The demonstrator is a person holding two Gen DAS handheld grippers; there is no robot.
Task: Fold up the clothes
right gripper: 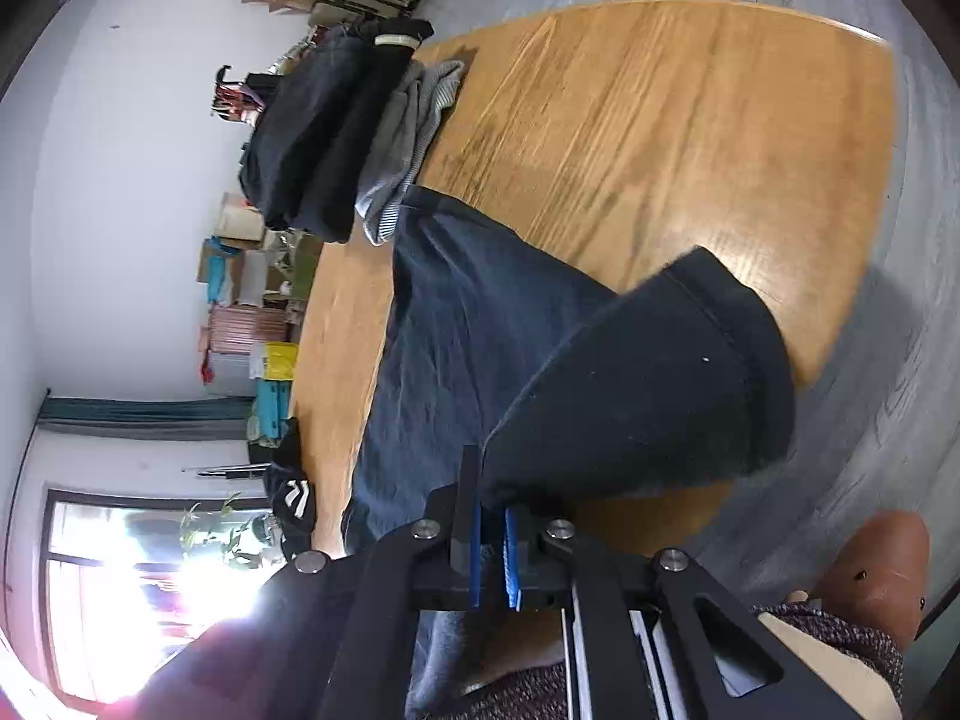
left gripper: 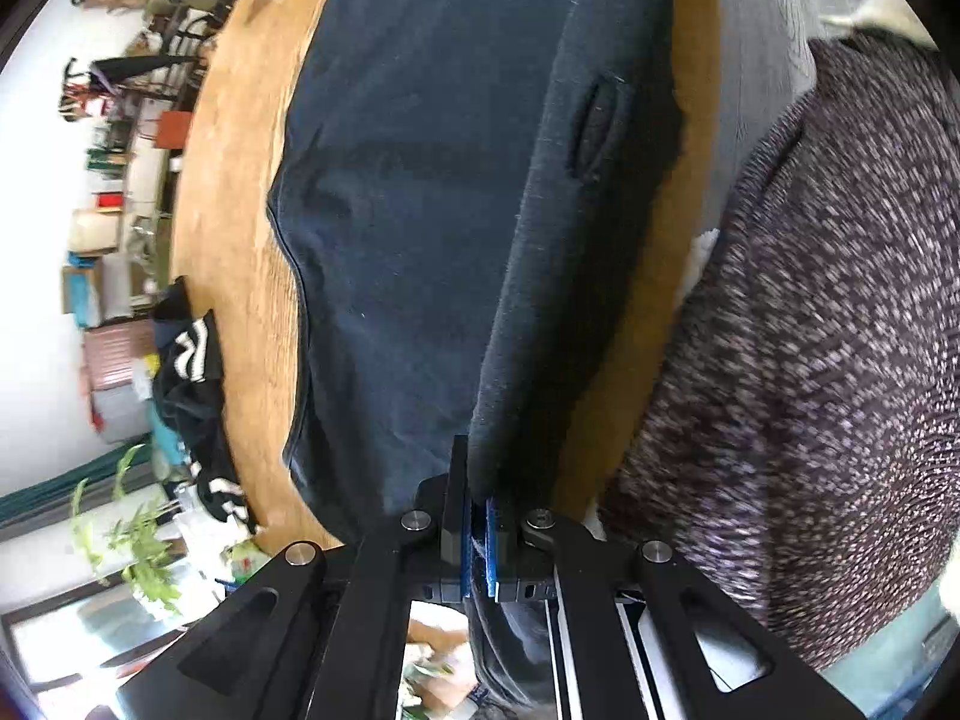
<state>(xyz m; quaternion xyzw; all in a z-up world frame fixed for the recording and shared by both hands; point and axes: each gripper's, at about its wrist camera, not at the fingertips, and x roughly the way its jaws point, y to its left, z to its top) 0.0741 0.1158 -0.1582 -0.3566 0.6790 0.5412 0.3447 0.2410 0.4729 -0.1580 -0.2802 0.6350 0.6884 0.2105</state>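
Left gripper (left gripper: 480, 531) pinching edge of dark garment (left gripper: 414, 192); rest lies ahead of us on table (left gripper: 234, 192). Right gripper (right gripper: 493, 546) pinching sleeve end (right gripper: 648, 384), raised over table edge. We judge risks: thin bite slipping out, uneven pulls skewing fold, sleeve dragging into clothes pile (right gripper: 324, 138) far ahead-left.

Navy garment (left gripper: 408, 192), orange-brown table (right gripper: 660, 120)
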